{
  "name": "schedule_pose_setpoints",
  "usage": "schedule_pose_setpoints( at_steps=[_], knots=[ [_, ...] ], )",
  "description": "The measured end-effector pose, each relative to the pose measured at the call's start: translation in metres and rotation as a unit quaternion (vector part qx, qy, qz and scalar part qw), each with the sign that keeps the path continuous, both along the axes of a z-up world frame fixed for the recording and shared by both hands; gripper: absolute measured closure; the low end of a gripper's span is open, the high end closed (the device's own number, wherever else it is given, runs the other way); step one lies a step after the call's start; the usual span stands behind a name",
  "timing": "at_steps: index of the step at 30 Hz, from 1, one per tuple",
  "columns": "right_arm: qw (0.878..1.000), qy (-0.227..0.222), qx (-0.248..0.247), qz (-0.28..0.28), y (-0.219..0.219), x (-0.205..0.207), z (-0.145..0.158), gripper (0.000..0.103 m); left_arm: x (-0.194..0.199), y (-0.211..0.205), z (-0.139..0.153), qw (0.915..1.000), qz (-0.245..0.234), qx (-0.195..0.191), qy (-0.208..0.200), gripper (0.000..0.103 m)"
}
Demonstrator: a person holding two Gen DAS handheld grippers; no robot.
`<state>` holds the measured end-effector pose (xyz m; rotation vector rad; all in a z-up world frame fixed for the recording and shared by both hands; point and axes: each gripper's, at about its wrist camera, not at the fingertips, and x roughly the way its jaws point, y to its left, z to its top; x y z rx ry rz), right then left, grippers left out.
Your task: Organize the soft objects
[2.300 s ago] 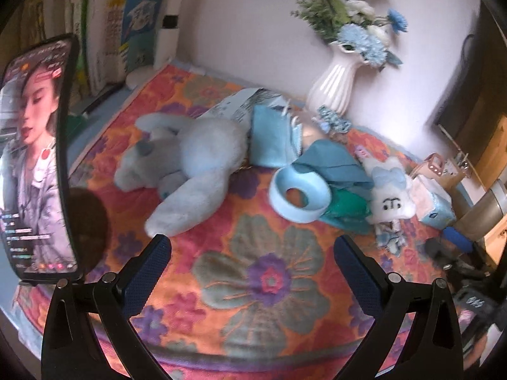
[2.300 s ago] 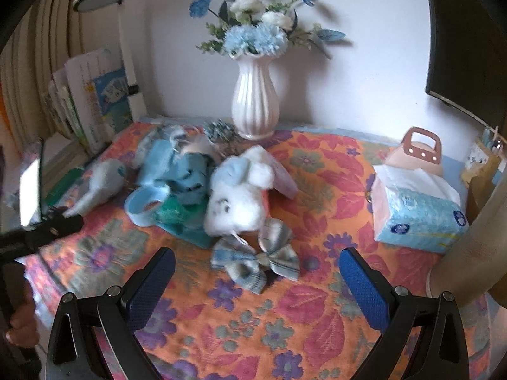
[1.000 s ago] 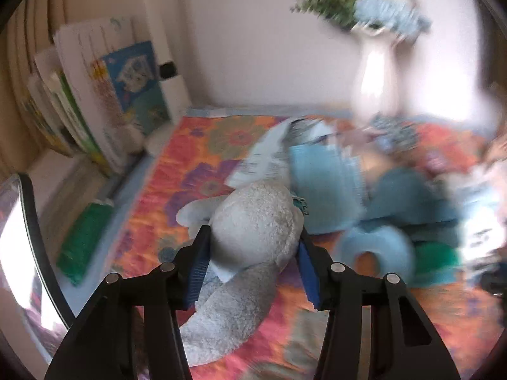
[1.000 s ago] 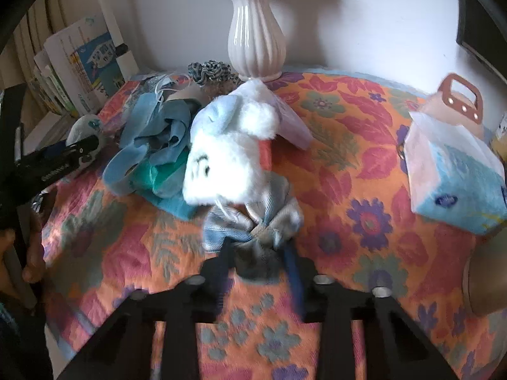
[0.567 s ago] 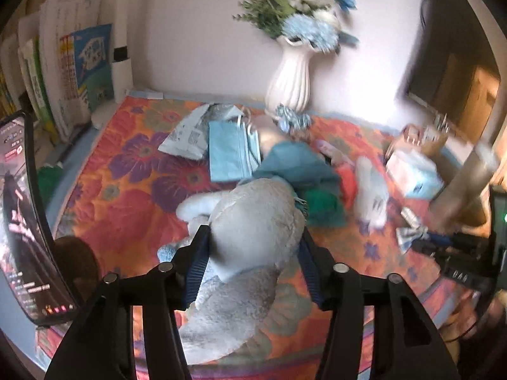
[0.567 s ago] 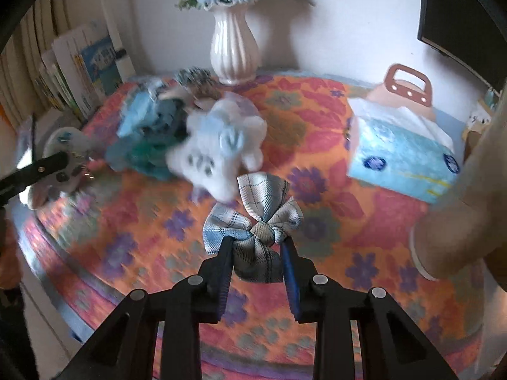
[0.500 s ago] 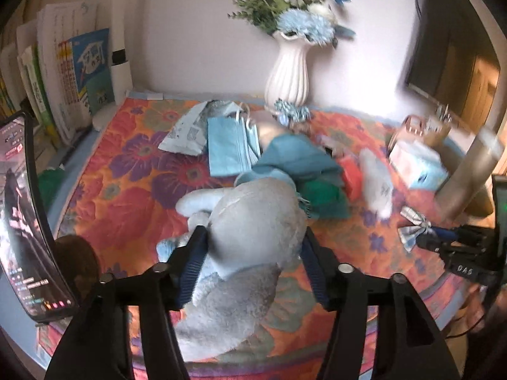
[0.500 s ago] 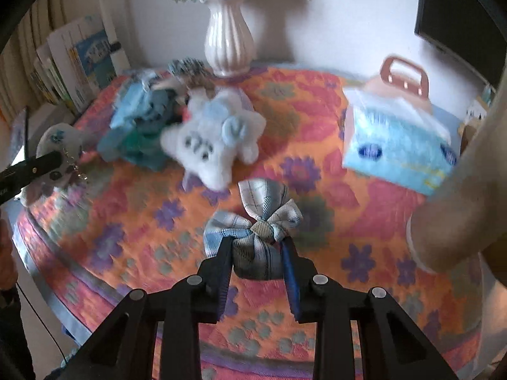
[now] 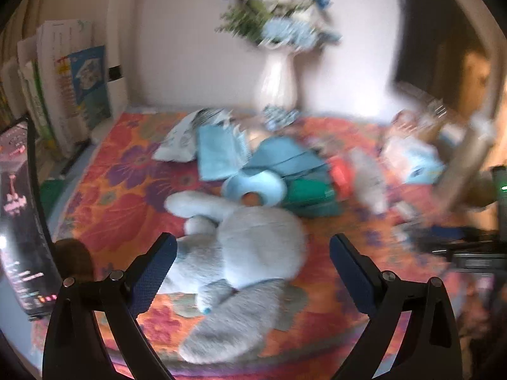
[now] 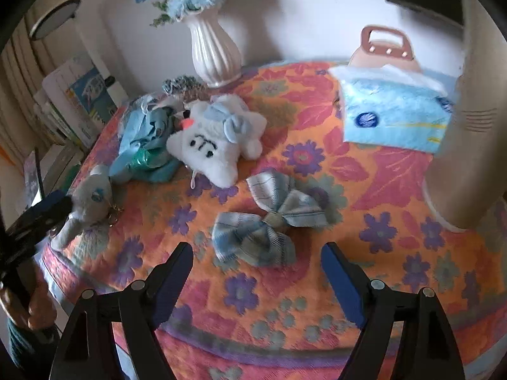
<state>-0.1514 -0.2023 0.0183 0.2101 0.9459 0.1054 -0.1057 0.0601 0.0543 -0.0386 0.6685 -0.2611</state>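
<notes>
Both jaws have just been opening and stand released: the left gripper point(image 9: 250, 255) frames the grey plush bunny point(image 9: 250, 262) lying near the floral tablecloth's point(image 10: 396, 253) front edge, seemingly untouched; the right gripper point(image 10: 257, 264) has the plaid bow point(image 10: 269, 218) just beyond its pads. Farther back lies the white plush point(image 10: 215, 145), then the vase point(image 10: 214, 50) at the rear edge

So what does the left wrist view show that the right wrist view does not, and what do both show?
Only the left wrist view shows the open left hand-held gripper around the grey plush rabbit, and the phone screen. Only the right wrist view shows the open right hand-held gripper just short of the plaid bow. Both show the white vase, the white plush toy and the tissue pack.
</notes>
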Motion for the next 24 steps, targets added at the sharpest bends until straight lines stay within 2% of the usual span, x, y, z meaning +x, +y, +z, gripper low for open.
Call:
schedule_pose_setpoints(
  at_steps=[1,2,5,7,8,9,10,11,12,13,14,15,18,21,24],
  knots=[
    [1.0,0.005,-0.013,-0.005,0.005,0.004,-0.002,0.019,-0.002,0.003,0.001,1.0,0.005,-0.001,-0.005,0.0],
    [0.999,0.007,-0.047,-0.013,0.014,0.009,-0.002,0.019,-0.003,0.004,0.001,0.9998,0.016,0.012,-0.005,0.0],
    [0.994,0.013,-0.106,-0.027,0.03,0.018,-0.007,0.019,0.003,-0.007,-0.008,0.9965,0.031,0.076,0.011,0.001],
    [0.993,0.008,-0.114,-0.032,0.034,0.023,-0.007,0.028,0.007,-0.02,-0.015,0.9936,0.019,0.11,0.017,0.001],
    [0.993,0.005,-0.117,-0.034,0.036,0.024,-0.006,0.04,0.009,-0.024,-0.018,0.9923,0.019,0.121,0.016,0.001],
    [0.992,0.003,-0.122,-0.033,0.037,0.026,-0.005,0.046,0.012,-0.029,-0.022,0.9905,0.023,0.135,0.016,0.001],
    [0.992,0.003,-0.126,-0.032,0.039,0.027,-0.004,0.048,0.018,-0.036,-0.027,0.986,0.037,0.161,0.019,0.001],
    [0.991,0.001,-0.13,-0.026,0.041,0.027,-0.003,0.057,0.022,-0.041,-0.031,0.9816,0.049,0.184,0.018,0.002],
    [0.991,-0.002,-0.132,-0.02,0.042,0.026,-0.003,0.072,0.024,-0.044,-0.033,0.9787,0.053,0.197,0.018,0.011],
    [0.99,-0.005,-0.137,-0.013,0.045,0.025,-0.002,0.074,0.026,-0.047,-0.035,0.9759,0.055,0.211,0.015,0.018],
    [0.989,-0.007,-0.144,-0.009,0.047,0.023,-0.001,0.075,0.023,-0.049,-0.032,0.9762,0.052,0.21,0.006,0.024],
    [0.989,-0.009,-0.145,-0.006,0.047,0.021,-0.002,0.077,0.019,-0.049,-0.029,0.9791,0.037,0.2,0.002,0.056],
    [0.995,-0.015,-0.101,0.007,0.042,0.014,0.002,0.08,0.014,-0.047,-0.019,0.982,0.046,0.183,-0.008,0.055],
    [0.997,-0.032,-0.074,0.005,0.034,0.0,0.014,0.08,0.001,-0.037,0.001,0.9959,0.011,0.088,-0.019,0.055],
    [0.997,-0.048,-0.058,-0.006,0.022,-0.015,0.03,0.08,-0.01,-0.038,0.018,0.999,-0.023,0.028,-0.026,0.055]
  ],
)
